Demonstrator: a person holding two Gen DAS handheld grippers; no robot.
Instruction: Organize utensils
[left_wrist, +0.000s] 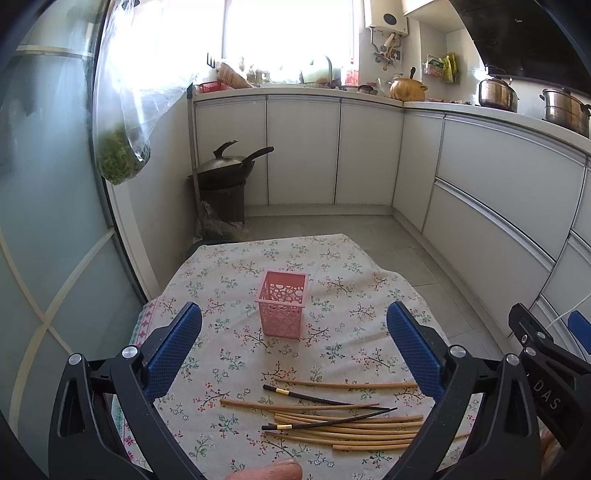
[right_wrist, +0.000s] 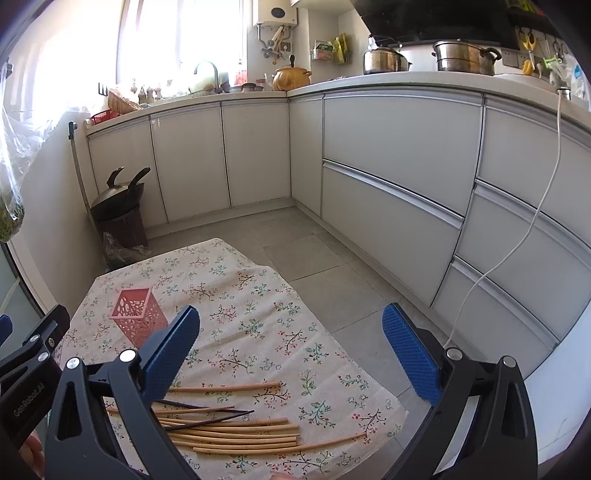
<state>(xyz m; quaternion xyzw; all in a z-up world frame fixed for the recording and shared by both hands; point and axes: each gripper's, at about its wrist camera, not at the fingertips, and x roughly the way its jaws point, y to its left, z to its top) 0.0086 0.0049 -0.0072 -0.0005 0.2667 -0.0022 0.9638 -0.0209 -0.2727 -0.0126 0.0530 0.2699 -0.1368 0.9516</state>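
Observation:
A pink perforated utensil holder (left_wrist: 283, 305) (right_wrist: 138, 314) stands upright and empty on a small table under a floral cloth (left_wrist: 236, 280) (right_wrist: 236, 295). Several bamboo chopsticks (left_wrist: 343, 428) (right_wrist: 240, 435) lie loose near the front edge, with two dark chopsticks (left_wrist: 310, 398) (right_wrist: 207, 419) crossing them. My left gripper (left_wrist: 294, 325) is open above the cloth, between holder and chopsticks, holding nothing. My right gripper (right_wrist: 291, 328) is open too, hovering over the table's right side with nothing between its blue pads (right_wrist: 410, 354).
White kitchen cabinets (right_wrist: 388, 155) run along the back and right. A wok on a dark bin (left_wrist: 225, 181) stands at the far left corner by a glass door (left_wrist: 48, 206). A bag of greens (left_wrist: 122, 158) hangs there. A white cable (right_wrist: 517, 236) dangles at right.

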